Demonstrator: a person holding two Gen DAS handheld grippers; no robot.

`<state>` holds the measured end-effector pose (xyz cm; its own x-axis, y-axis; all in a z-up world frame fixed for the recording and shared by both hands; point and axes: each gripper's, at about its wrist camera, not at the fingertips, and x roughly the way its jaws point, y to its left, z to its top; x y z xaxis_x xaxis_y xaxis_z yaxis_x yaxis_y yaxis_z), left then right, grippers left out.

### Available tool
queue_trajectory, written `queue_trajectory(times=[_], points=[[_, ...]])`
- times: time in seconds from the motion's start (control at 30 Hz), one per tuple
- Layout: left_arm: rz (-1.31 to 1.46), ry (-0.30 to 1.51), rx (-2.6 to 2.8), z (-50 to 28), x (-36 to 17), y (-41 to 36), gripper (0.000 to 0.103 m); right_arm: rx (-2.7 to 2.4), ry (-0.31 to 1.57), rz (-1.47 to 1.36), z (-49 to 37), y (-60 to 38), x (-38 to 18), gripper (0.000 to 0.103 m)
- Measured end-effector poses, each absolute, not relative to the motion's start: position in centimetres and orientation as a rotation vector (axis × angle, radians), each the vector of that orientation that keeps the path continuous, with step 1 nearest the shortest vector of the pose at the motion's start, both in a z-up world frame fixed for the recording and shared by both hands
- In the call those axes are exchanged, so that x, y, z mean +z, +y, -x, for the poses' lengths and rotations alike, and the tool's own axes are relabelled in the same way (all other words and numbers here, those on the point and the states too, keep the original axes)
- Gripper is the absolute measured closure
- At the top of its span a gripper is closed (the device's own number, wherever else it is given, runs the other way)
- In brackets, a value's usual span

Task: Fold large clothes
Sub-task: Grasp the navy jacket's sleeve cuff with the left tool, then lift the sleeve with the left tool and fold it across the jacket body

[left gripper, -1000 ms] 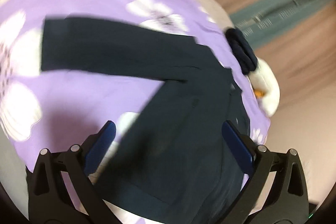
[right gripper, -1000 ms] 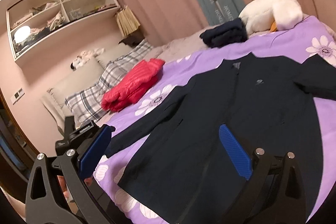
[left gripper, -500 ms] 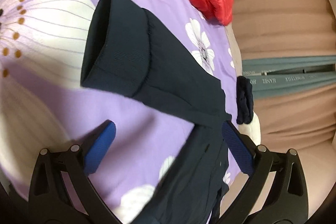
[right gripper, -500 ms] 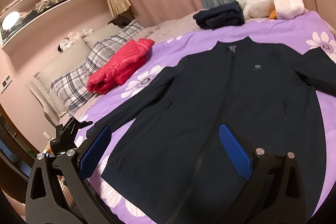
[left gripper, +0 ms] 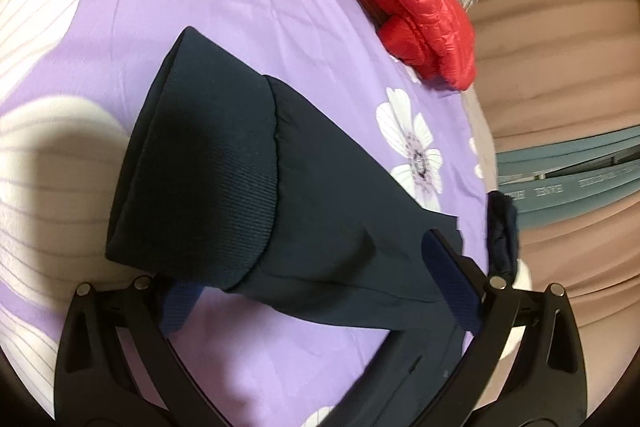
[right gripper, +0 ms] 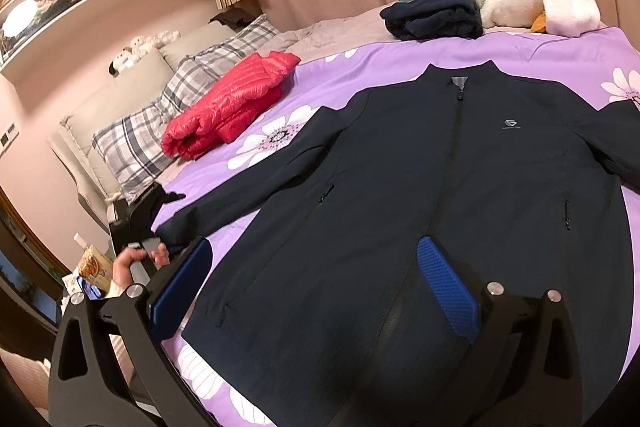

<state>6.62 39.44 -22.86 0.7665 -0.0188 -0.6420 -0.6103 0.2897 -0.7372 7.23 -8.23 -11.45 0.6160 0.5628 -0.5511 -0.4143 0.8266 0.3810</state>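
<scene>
Now much closer to the sleeve cuff [left gripper: 192, 183] at frame centre; left hand-held gripper [left gripper: 320, 291] wide apart around it, nothing grasped; right hand-held gripper [right gripper: 316, 291] released above navy jacket [right gripper: 460, 187].

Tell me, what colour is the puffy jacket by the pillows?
The puffy jacket is bright red, clearest in the right wrist view.

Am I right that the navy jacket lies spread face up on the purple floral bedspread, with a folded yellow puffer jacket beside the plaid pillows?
Not quite: the puffer jacket is red, not yellow, as the right wrist view shows. The navy jacket does lie spread face up on the purple floral bedspread, near the plaid pillows.
</scene>
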Motion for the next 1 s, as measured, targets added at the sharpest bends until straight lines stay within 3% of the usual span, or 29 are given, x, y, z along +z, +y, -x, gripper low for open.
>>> queue_trajectory(times=[0.1,0.17,0.23,0.57,0.77,1.0], points=[[1.194,0.644,0.469,-6.8,-22.6,39.6,0.016,0.565,0.720,-0.203,-7.3,-7.9,-11.7,0.001],[1.187,0.656,0.480,-6.9,-22.8,39.9,0.047,0.564,0.725,-0.190,-7.4,-7.7,-11.8,0.001],[1.194,0.689,0.484,-7.1,-23.4,40.3,0.068,0.562,0.725,-0.179,-7.4,-7.6,-11.9,0.001],[1.094,0.697,0.463,-8.4,-20.0,41.0,0.078,0.535,0.752,-0.196,-8.2,-8.8,-12.8,0.001],[0.879,0.640,0.430,-11.9,-12.4,39.4,0.080,0.496,0.770,-0.266,-9.0,-11.1,-13.9,0.001],[0.569,0.611,0.297,-19.2,-3.3,31.1,0.082,0.474,0.784,-0.329,-9.9,-13.4,-14.7,0.001]])
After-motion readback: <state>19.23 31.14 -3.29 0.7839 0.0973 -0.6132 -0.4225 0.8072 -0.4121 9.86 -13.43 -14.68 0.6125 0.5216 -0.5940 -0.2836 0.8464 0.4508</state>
